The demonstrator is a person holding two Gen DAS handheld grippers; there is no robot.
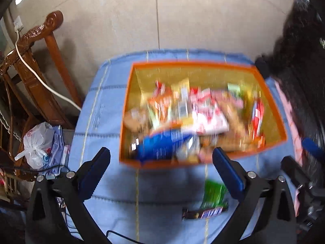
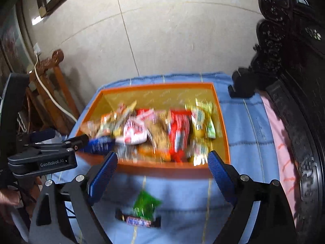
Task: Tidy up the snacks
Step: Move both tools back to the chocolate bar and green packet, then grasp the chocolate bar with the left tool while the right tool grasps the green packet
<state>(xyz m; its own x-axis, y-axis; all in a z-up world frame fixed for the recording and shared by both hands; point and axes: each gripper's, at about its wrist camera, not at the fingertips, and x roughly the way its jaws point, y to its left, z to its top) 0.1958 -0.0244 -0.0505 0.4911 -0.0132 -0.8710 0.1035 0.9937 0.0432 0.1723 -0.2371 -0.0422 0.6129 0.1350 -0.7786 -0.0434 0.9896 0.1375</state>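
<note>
1. Surface: a light blue cloth [image 1: 105,105] with thin dark and pale yellow lines covers the work surface. A pink patterned cloth [image 2: 284,142] lies along its right edge.
2. Room: pale floor tiles [image 1: 182,16] extend beyond the surface. A carved brown wooden chair [image 1: 38,46] stands to the left, with a white cable [image 1: 30,65] draped over it from a wall socket. A white plastic bag [image 1: 38,144] sits below the chair. Dark carved furniture [image 2: 294,61] stands to the right.
3. Container: an orange box [image 2: 222,109] with a yellow-gold interior rests on the blue cloth. It is filled with mixed snack packets [image 2: 154,130]; motion blur prevents reading labels. Red-and-white, orange, tan and green-yellow wrappers are visible, and a blue packet [image 1: 162,144] lies at the near left corner.
4. Items outside the box: a green packet [image 2: 145,205] lies on the cloth near the box's front wall. A dark chocolate bar [image 2: 138,221] lies just beside it, on the near side; contact between them cannot be confirmed.
5. Left gripper [image 1: 161,162]: jaws spread wide, nothing between them, positioned above the box's near left area.
6. Right gripper [image 2: 162,166]: jaws spread wide, nothing between them, positioned above the box's front wall and the green packet.
</note>
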